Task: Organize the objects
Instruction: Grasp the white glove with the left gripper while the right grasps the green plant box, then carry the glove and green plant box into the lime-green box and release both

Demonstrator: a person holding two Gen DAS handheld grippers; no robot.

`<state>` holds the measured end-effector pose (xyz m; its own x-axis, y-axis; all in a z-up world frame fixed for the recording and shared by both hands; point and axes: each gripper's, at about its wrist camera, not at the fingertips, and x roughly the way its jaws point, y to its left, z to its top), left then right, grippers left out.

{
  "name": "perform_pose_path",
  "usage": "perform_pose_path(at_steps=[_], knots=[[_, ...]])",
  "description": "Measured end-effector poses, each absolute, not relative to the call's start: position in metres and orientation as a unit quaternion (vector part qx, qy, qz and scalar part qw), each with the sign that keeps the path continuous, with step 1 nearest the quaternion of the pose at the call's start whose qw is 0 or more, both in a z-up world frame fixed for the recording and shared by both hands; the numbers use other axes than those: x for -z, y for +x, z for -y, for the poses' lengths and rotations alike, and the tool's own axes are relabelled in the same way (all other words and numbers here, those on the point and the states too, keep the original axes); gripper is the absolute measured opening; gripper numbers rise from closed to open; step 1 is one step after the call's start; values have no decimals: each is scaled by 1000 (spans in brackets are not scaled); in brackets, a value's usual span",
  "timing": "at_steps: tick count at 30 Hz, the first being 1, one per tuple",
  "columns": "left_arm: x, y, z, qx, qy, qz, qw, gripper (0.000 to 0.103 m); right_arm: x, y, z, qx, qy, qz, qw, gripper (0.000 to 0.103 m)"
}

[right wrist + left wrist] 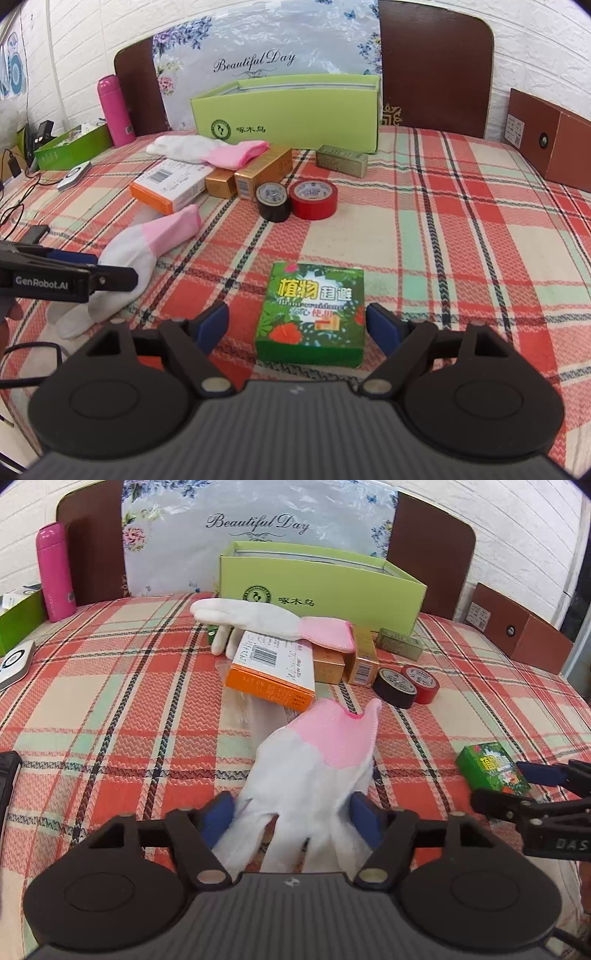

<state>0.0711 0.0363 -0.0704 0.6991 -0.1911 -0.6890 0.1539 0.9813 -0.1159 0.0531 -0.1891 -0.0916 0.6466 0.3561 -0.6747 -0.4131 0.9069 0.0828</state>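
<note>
Little of the organizing looked done: nearly everything lay loose on the red-and-green plaid tablecloth (461, 206), and the open light-green cardboard box (295, 118) at the far edge showed no loose item inside that could be made out.

The left tongs (291, 821) stood partly open astride the nearer white knit glove with a pink cuff (314, 771); the glove's fingers lay between the blue pads (218, 821), but whether those pads pressed the cloth could not be told.

The right tongs (301, 328) stood wide around the small green printed carton (314, 314), with clear gaps on both sides, so it was not gripped.

Beyond both tongs, short of the green box, lay the second white-and-pink glove (207, 149), an orange-and-white flat carton (170, 188), two gold cartons (255, 173), an olive-gold bar-shaped box (341, 160), a black tape roll (273, 203) and a red tape roll (314, 199). All of these seemed still to be put away.
</note>
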Motion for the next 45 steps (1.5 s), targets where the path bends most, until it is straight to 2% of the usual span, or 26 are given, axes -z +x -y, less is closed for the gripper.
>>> perform_pose_path(at_steps=[1, 3, 5, 6, 7, 9, 14, 19, 25, 30, 37, 45], knots=[[70, 70, -36, 101, -24, -376, 921, 48, 93, 54, 187, -209, -44, -365, 906, 82], [68, 68, -36, 115, -32, -378, 918, 34, 97, 55, 184, -201, -49, -371, 905, 81], [68, 67, -34, 123, -28, -380, 916, 34, 99, 54, 182, -194, -56, -368, 908, 75], [68, 66, -33, 123, -24, -379, 917, 34, 99, 53, 181, -192, -60, -366, 909, 66], [68, 66, -33, 124, -24, -380, 916, 30, 98, 52, 181, -191, -61, -364, 909, 62], [65, 64, -35, 140, -34, -383, 912, 16, 96, 52, 182, -195, -57, -367, 908, 62], [45, 55, -38, 185, -55, -370, 909, 15, 82, 47, 183, -213, -46, -357, 908, 61], [6, 69, -45, 212, -96, -322, 918, 15, 50, 58, 180, -239, -30, -321, 916, 61], [-48, 120, -48, 196, -109, -252, 941, 15, 3, 99, 169, -255, -16, -263, 930, 61], [-71, 189, -47, 170, -118, -239, 949, 15, -19, 153, 156, -236, -10, -229, 944, 62], [-80, 277, -39, 144, -96, -228, 958, 15, -23, 243, 143, -188, -11, -212, 959, 62], [-40, 339, -41, 124, -85, -283, 947, 15, 8, 310, 129, -162, -25, -227, 960, 62]])
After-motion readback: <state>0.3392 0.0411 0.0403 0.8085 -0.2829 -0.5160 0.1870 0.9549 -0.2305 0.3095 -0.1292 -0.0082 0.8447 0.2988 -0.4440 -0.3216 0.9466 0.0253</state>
